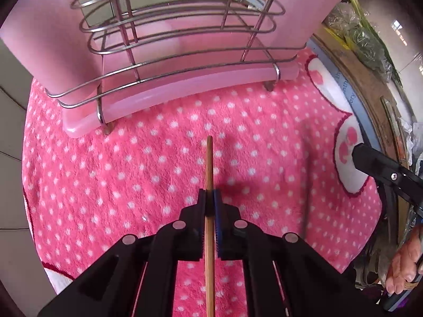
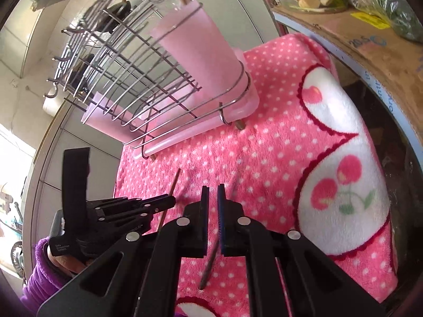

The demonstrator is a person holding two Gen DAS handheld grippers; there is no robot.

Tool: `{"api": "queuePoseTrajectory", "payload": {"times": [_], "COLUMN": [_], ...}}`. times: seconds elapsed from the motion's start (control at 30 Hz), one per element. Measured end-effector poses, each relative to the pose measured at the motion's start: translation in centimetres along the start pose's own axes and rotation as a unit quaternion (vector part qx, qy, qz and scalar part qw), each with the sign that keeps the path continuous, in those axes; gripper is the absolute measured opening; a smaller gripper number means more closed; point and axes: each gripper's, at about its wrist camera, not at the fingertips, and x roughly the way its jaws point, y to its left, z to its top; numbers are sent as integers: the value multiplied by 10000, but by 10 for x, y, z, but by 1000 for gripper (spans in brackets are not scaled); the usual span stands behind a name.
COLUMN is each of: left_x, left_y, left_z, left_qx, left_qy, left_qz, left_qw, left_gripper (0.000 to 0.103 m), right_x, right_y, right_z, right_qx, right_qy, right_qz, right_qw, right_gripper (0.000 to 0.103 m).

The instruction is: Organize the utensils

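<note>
My left gripper (image 1: 209, 198) is shut on a wooden chopstick (image 1: 209, 163) and holds it above the pink dotted towel (image 1: 158, 174), its tip toward the wire utensil rack (image 1: 169, 37). It also shows in the right wrist view (image 2: 173, 200) with the chopstick (image 2: 175, 181). My right gripper (image 2: 213, 198) has its jaws a narrow gap apart, over a second, blurred chopstick (image 2: 211, 261) lying on the towel (image 2: 264, 158). Whether the pads touch that chopstick I cannot tell. The rack (image 2: 127, 74) holds a pink cup (image 2: 201, 60) with utensils in it.
A pink drip tray (image 1: 185, 89) sits under the rack. A cardboard box (image 2: 370, 52) with bagged greens (image 2: 391, 2) stands to the right of the towel. Tiled wall is behind the rack. The right gripper's finger (image 1: 375, 163) shows at the right edge.
</note>
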Motion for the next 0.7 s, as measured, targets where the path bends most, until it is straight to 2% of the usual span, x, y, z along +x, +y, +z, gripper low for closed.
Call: {"api": "queuePoseTrajectory", "payload": {"times": [0.17,0.3,0.37,0.47,0.53,0.7], "left_x": [-49,-88,-105,-122,-132,-144], "left_y": [7,19,26,34,43,51], "left_z": [-14,-30,-37,-41,-42,-50], "left_qx": [-129,-327,-404,-530,-584,-633], "left_qy": [-803,-1521,-1798,-2050,-2154,-2314], "left_qz": [-282,-385,-424,-545,-618,-795], "left_qw": [9963,9871,9820,9758,9728,9675], "left_gripper": [5,5,5,5,5,5], "right_x": [-16,-22,-16,5,16,41], "right_y": [14,22,15,-5,-11,-14], "right_z": [1,1,3,7,9,16], "right_qx": [-312,-501,-347,215,383,384], "right_qy": [-313,-398,-247,371,629,961], "right_qz": [1,-133,-156,-21,-48,-618], "right_qw": [9990,9979,9990,9991,9973,9927], "right_gripper": [6,6,6,7,7,7]}}
